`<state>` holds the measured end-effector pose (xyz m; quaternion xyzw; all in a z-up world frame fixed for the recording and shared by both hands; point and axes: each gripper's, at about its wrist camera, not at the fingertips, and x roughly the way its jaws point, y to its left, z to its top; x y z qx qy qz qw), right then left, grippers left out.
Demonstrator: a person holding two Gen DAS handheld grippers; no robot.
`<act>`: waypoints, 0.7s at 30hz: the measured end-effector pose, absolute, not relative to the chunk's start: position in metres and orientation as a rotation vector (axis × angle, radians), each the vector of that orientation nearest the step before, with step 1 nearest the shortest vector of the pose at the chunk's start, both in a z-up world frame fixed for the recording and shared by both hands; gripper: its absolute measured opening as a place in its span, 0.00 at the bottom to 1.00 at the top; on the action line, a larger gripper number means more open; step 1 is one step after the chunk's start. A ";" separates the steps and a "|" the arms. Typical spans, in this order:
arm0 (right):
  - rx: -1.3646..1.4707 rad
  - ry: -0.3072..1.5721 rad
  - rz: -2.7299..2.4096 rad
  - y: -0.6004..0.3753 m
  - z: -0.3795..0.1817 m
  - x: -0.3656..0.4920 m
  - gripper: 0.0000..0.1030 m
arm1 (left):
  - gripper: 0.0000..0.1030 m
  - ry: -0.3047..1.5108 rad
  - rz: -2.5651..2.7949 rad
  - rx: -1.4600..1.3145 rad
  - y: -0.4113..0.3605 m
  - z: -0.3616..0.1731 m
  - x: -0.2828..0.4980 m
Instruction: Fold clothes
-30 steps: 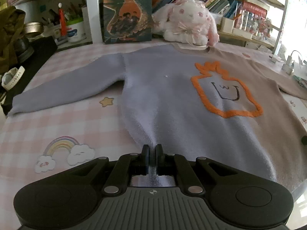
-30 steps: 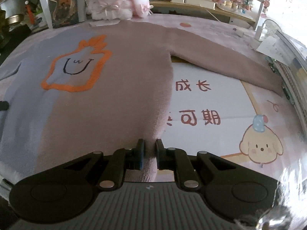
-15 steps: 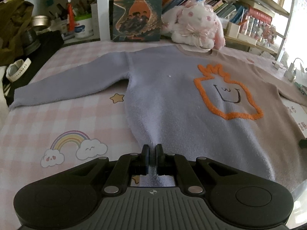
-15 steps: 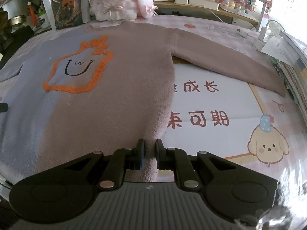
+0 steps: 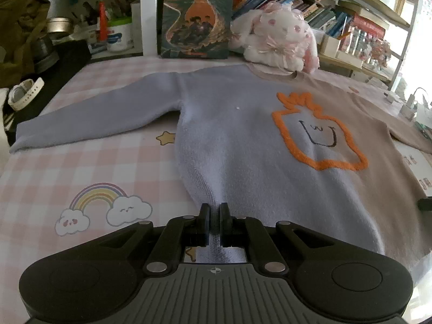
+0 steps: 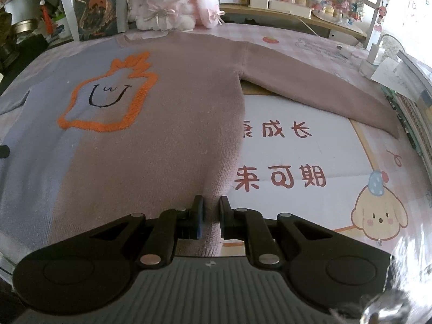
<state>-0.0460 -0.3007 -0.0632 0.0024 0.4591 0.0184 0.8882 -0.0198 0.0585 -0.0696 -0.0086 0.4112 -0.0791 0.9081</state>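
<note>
Pink checked cloth covers the counter [image 5: 89,159], printed with a rainbow and clouds [image 5: 102,208] on the left side and a white poster panel with a cartoon puppy [image 6: 378,216] on the right. Nearest each camera, a pair of black fingers is closed on the bottom hem of the sweater [image 5: 243,145]: the left gripper [image 5: 214,222] pinches the lavender corner of the hem, and the right gripper [image 6: 209,217] pinches the brown corner, with cloth bunched between its fingers.

Beyond the fingers, the sweater lies face up and spread flat, the orange outlined face [image 5: 318,137] near the middle of the chest. Its lavender sleeve [image 5: 89,124] stretches out to the left and its brown sleeve [image 6: 324,89] to the right. The collar sits at the far edge, just in front of a pink plush rabbit [image 5: 275,40] and an upright book [image 5: 197,16].

The step in hand looks like lifting the hem to fold it up toward the collar. To do it well, both corners should probably rise together and level, so the hem stays straight and taut between the two hands. Carrying it forward evenly ought to land the hem square on the shoulders. Uneven lifting could skew the crease or drag the sleeves inward.
</note>
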 end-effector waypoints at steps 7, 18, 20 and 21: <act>0.002 0.940 0.022 -0.298 -0.065 -0.050 0.12 | 0.12 0.846 -0.162 0.044 0.053 -0.068 -0.021; 0.058 0.883 -0.088 -0.290 -0.048 -0.063 0.66 | 0.75 0.743 -0.153 0.018 0.053 -0.042 -0.047; 0.054 0.859 -0.109 -0.282 -0.044 -0.069 0.82 | 0.81 0.735 -0.157 0.014 0.051 -0.039 -0.051; 0.054 0.847 -0.117 -0.279 -0.042 -0.073 0.85 | 0.82 0.736 -0.157 0.011 0.049 -0.039 -0.054</act>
